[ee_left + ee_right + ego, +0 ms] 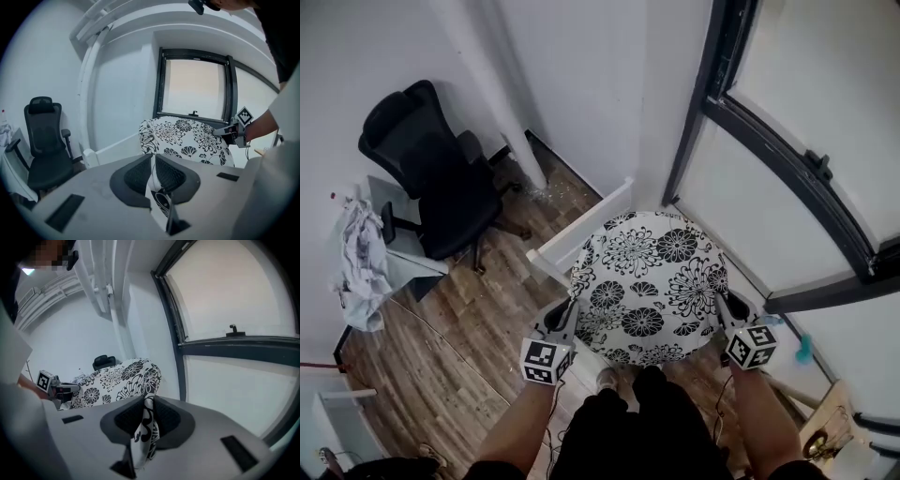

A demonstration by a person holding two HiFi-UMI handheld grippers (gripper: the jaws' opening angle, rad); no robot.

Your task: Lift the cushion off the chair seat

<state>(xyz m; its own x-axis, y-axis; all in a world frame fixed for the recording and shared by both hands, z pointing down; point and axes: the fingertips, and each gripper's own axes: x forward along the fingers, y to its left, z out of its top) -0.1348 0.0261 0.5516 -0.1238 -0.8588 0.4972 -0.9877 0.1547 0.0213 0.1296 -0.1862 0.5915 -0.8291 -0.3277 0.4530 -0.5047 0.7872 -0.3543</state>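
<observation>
Head view: round black-and-white floral fabric cushion (647, 286) hangs between left gripper (566, 317) and right gripper (726, 315). Only gripper views show each gripper's fingers (137, 176) clamped on its edge.

Left tool (570, 309): grey body; carries a white cube (546, 361) with black square markers. Right tool (721, 305): same build, with a matching marker cube (751, 346). The left gripper view shows a pale grey housing (93, 187), dark ribbed pads (138, 176) and black rectangular slots (65, 212). The person wears black trousers (642, 422) and a light shoe (607, 378).
</observation>
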